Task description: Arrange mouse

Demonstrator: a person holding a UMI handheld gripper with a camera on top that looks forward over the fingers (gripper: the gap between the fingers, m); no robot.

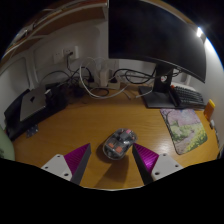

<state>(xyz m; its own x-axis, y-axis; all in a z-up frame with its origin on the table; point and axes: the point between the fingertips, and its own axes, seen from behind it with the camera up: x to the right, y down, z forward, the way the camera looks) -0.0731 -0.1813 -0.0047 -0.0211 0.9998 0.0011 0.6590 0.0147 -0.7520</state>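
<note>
A translucent mouse (119, 143) with grey and orange parts inside lies on the wooden desk (95, 120). It sits between and just ahead of my fingertips, a little nearer the right finger. My gripper (112, 160) is open, with the magenta pads (76, 157) wide apart and a gap on each side of the mouse. A floral mouse mat (187, 130) lies on the desk to the right, beyond the right finger.
A large dark monitor (155, 35) on a stand (160, 98) is at the back right, with a keyboard (188, 95) beside it. Cables and a wall socket (90, 75) are at the back middle. A laptop (30, 108) sits at the left.
</note>
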